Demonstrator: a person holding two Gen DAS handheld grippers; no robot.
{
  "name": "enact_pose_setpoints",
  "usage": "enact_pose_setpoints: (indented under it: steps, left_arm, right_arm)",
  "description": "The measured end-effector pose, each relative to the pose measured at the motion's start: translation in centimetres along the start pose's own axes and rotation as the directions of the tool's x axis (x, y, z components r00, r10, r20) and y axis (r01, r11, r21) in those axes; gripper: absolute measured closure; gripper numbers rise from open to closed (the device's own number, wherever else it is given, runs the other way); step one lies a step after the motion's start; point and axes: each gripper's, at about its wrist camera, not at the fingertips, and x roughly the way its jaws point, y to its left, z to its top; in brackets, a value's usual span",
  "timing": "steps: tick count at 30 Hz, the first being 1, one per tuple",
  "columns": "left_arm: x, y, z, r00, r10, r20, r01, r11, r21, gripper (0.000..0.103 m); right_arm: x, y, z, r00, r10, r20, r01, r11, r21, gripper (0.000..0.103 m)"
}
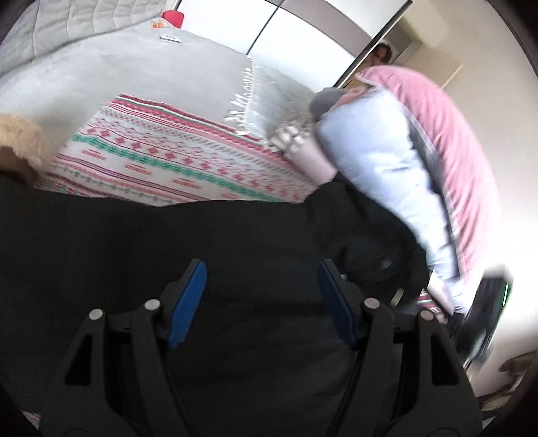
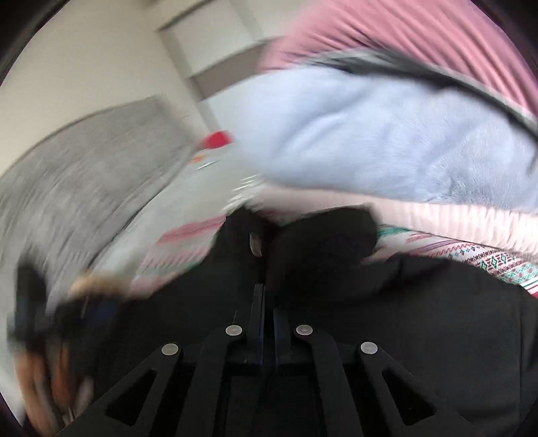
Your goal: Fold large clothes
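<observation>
A large black garment (image 1: pixel 201 242) lies across a patterned red, green and white bedspread (image 1: pixel 175 158). It has a tan fur trim (image 1: pixel 20 144) at the far left. My left gripper (image 1: pixel 262 269) is open just above the black fabric, with blue pads (image 1: pixel 191 295) spread wide and nothing between them. In the blurred right wrist view my right gripper (image 2: pixel 267 292) is shut on a raised fold of the black garment (image 2: pixel 322 248), which bunches up ahead of the fingers.
A stack of folded clothes, light blue (image 1: pixel 380 158), pale pink (image 1: pixel 312 161) and pink ribbed (image 1: pixel 447 134), sits at the right of the bed. A grey blanket (image 1: pixel 141 70) and grey headboard (image 1: pixel 84 16) lie beyond. White wardrobe doors (image 1: pixel 302 23) stand behind.
</observation>
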Motion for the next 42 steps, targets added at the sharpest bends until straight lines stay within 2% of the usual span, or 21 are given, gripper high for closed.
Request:
enact_pose_setpoints:
  steps: [3, 5, 7, 9, 11, 13, 15, 19, 22, 24, 25, 27, 28, 31, 33, 37, 39, 42]
  left_arm:
    - [-0.9, -1.9, -0.1, 0.994, -0.105, 0.007, 0.105, 0.994, 0.006, 0.031]
    - [-0.7, -3.8, -0.2, 0.99, -0.14, 0.006, 0.14, 0.99, 0.024, 0.024]
    - [0.8, -5.8, 0.4, 0.989, -0.144, -0.041, 0.145, 0.989, 0.027, 0.023]
    - [2.9, -7.6, 1.3, 0.983, -0.156, -0.095, 0.157, 0.987, 0.011, 0.023]
    - [5.3, -9.3, 2.1, 0.983, -0.129, -0.132, 0.133, 0.991, 0.021, 0.023]
    - [7.6, -10.5, 2.7, 0.986, -0.097, -0.138, 0.101, 0.995, 0.02, 0.023]
    - [9.9, -10.9, 3.0, 0.987, -0.061, -0.151, 0.06, 0.998, -0.008, 0.023]
    - [13.6, -10.1, 2.7, 0.977, 0.027, -0.213, -0.047, 0.995, -0.09, 0.023]
    - [13.7, -9.6, 2.0, 0.985, -0.009, -0.173, -0.005, 0.997, -0.083, 0.024]
    - [13.2, -9.3, 1.8, 0.989, -0.027, -0.143, 0.017, 0.997, -0.069, 0.047]
    - [13.1, -9.0, 1.8, 0.99, -0.036, -0.135, 0.026, 0.997, -0.073, 0.054]
    - [13.1, -8.4, 2.1, 0.989, -0.079, -0.124, 0.067, 0.993, -0.097, 0.088]
    - [12.9, -8.1, 2.1, 0.989, -0.088, -0.116, 0.077, 0.992, -0.096, 0.092]
    - [12.5, -7.7, 1.8, 0.985, -0.146, -0.087, 0.139, 0.987, -0.083, 0.096]
    - [12.1, -7.0, 1.5, 0.977, -0.205, -0.062, 0.199, 0.975, -0.1, 0.098]
    - [11.6, -5.0, 0.7, 0.952, -0.305, -0.017, 0.298, 0.939, -0.175, 0.099]
    - [11.4, -4.1, -0.1, 0.935, -0.354, 0.003, 0.347, 0.915, -0.206, 0.099]
    - [10.3, -3.2, -1.4, 0.915, -0.402, 0.042, 0.401, 0.891, -0.214, 0.1]
  right_arm:
    - [-2.1, 3.6, -4.5, 1.0, -0.022, -0.015, 0.018, 0.978, -0.208, 0.1]
    - [-2.1, 4.2, -6.7, 0.997, -0.069, -0.024, 0.06, 0.958, -0.281, 0.1]
    - [-0.1, 3.3, -7.4, 0.995, -0.078, -0.065, 0.06, 0.97, -0.236, 0.1]
    - [0.8, 2.6, -7.6, 0.995, -0.082, -0.058, 0.069, 0.978, -0.195, 0.1]
    - [1.0, 2.9, -7.8, 0.996, -0.057, -0.065, 0.043, 0.98, -0.193, 0.1]
    - [0.8, 3.4, -7.7, 0.997, -0.047, -0.058, 0.033, 0.973, -0.23, 0.1]
    - [0.6, 3.4, -8.2, 0.997, -0.048, -0.066, 0.03, 0.969, -0.245, 0.1]
    - [0.6, 3.0, -8.8, 0.995, -0.058, -0.077, 0.036, 0.964, -0.265, 0.1]
    - [0.4, 3.0, -8.9, 0.996, -0.054, -0.069, 0.033, 0.96, -0.277, 0.1]
    - [0.5, 2.4, -9.3, 0.996, -0.049, -0.068, 0.029, 0.962, -0.272, 0.1]
    - [0.6, 2.3, -9.3, 0.997, -0.048, -0.068, 0.028, 0.962, -0.27, 0.1]
    - [0.9, 2.1, -9.1, 0.996, -0.045, -0.072, 0.025, 0.964, -0.264, 0.1]
    - [1.0, 2.0, -9.0, 0.996, -0.042, -0.074, 0.022, 0.966, -0.259, 0.1]
    - [1.2, 1.3, -8.7, 0.995, -0.018, -0.093, -0.003, 0.974, -0.229, 0.1]
    - [2.2, -0.2, -7.3, 0.993, -0.004, -0.116, -0.019, 0.98, -0.197, 0.098]
    - [3.5, -2.6, -6.0, 0.984, 0.034, -0.172, -0.05, 0.995, -0.088, 0.098]
    - [4.5, -4.6, -5.0, 0.976, 0.069, -0.206, -0.069, 0.998, 0.009, 0.097]
    - [5.6, -6.7, -3.7, 0.96, 0.058, -0.272, -0.037, 0.996, 0.082, 0.093]
